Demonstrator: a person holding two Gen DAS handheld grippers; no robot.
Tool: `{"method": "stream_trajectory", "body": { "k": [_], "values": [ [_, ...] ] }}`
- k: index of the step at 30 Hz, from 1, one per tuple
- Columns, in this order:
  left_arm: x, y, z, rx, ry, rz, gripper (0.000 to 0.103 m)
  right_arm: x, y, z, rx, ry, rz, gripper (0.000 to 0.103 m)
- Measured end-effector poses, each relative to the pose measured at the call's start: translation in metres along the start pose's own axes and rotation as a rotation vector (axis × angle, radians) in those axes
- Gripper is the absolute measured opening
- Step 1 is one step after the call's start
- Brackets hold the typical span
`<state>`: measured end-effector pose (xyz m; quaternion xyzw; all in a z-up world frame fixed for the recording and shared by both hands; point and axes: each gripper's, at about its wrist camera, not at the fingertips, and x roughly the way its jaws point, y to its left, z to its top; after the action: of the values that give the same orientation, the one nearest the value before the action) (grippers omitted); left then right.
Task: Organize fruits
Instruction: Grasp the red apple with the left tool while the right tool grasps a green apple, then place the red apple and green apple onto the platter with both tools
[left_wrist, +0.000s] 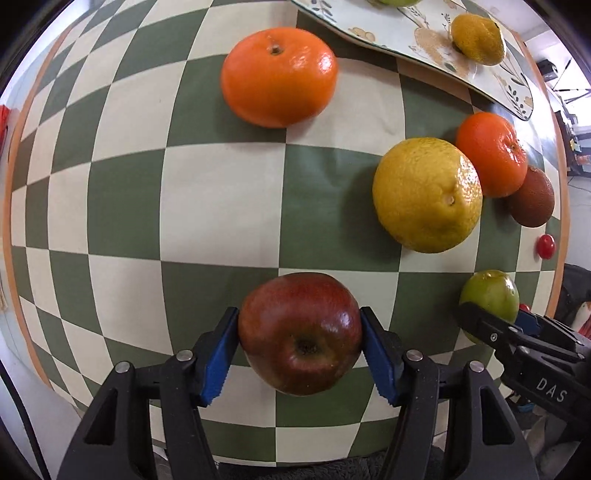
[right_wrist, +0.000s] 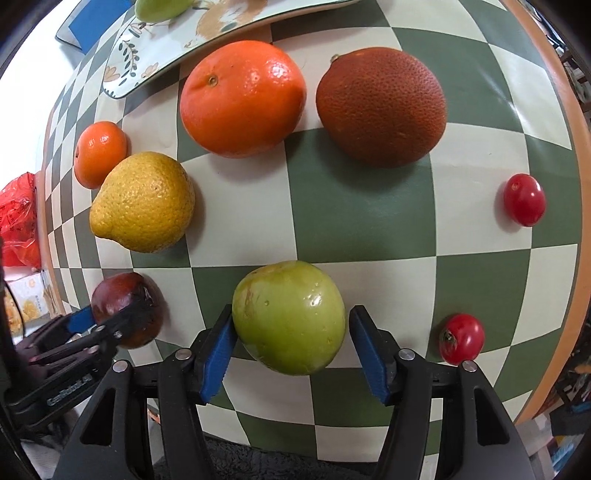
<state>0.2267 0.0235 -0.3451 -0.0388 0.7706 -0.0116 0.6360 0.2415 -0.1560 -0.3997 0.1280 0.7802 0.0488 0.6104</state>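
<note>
My left gripper (left_wrist: 300, 354) clamped the red apple (left_wrist: 300, 334); my right gripper (right_wrist: 289, 354) bracketed the green apple (right_wrist: 289, 317), right pad (right_wrist: 365, 350) clear.

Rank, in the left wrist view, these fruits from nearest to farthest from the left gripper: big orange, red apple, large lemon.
From the left gripper:
1. Red apple, between its blue pads.
2. Large lemon, ahead to the right.
3. Big orange, far ahead, near the plate.
</note>
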Motion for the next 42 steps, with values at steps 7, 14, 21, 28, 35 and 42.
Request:
{"method": "stream_trajectory", "body": {
  "k": [7,14,21,28,35,42],
  "values": [
    [0.006,-0.012,0.005,0.003,-0.014,0.008,0.061,0.007,0.005,-0.005,0.006,-0.007,0.009,0.064],
    [-0.021,-0.003,-0.008,0.001,-0.072,-0.026,0.061,0.000,0.006,-0.013,-0.045,-0.042,-0.009,0.058],
    [-0.111,-0.019,0.010,0.038,-0.214,-0.115,0.061,-0.044,0.010,-0.014,-0.034,-0.117,0.082,0.058],
    [-0.154,-0.036,0.104,0.055,-0.287,-0.099,0.061,-0.130,-0.002,0.056,0.008,-0.284,0.147,0.058],
    [-0.101,-0.040,0.170,0.046,-0.173,-0.023,0.061,-0.139,-0.027,0.185,0.091,-0.306,0.101,0.058],
    [-0.072,-0.027,0.194,-0.002,-0.110,-0.001,0.062,-0.112,-0.020,0.250,0.049,-0.246,0.051,0.058]
  ]
}}
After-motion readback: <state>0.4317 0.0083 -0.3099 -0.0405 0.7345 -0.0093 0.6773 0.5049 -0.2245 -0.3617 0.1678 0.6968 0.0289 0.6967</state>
